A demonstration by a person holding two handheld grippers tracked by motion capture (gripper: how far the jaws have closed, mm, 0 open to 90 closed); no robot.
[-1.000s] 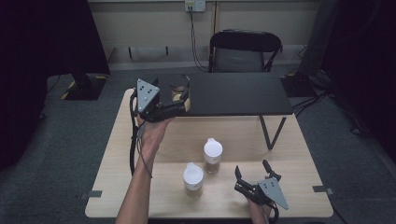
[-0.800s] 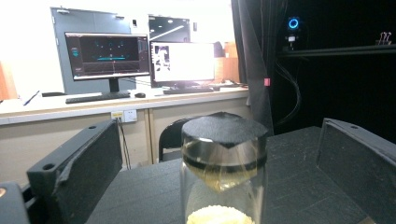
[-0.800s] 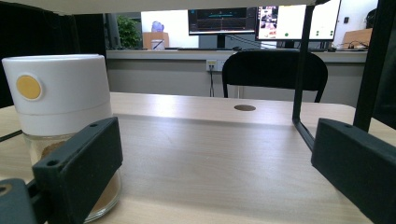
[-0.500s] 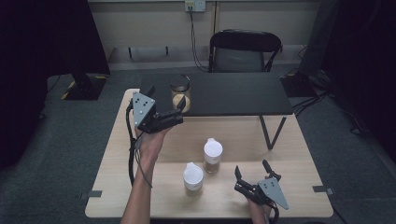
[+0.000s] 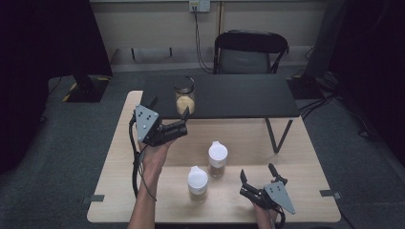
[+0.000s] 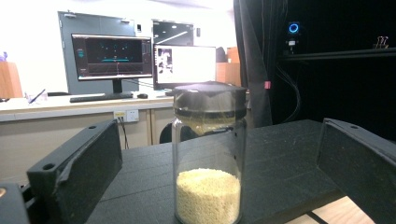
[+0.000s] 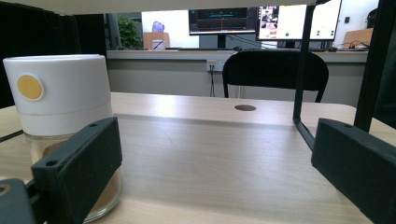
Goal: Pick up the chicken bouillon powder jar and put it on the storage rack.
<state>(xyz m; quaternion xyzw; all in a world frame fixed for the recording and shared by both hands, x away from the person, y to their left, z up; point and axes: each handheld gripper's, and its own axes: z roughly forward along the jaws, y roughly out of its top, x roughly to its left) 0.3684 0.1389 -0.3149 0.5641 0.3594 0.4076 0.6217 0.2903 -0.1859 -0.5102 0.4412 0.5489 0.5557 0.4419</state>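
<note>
The glass jar [image 5: 184, 97], part-filled with pale grains under a dark lid, stands upright near the left end of the black shelf [image 5: 229, 95], at its near edge. The left gripper [image 5: 168, 109] hangs just in front of it with jaws spread wide and nothing between them; in the left gripper view the jar [image 6: 208, 154] sits centred ahead of the jaws. This looks like the approach to a grasp: next, push forward until the jaws flank the glass, then close. The right gripper [image 5: 258, 177], jaws apart, rests low at the near right of the wooden table [image 5: 119, 143], beside two white-capped jars [image 5: 197, 182].
</note>
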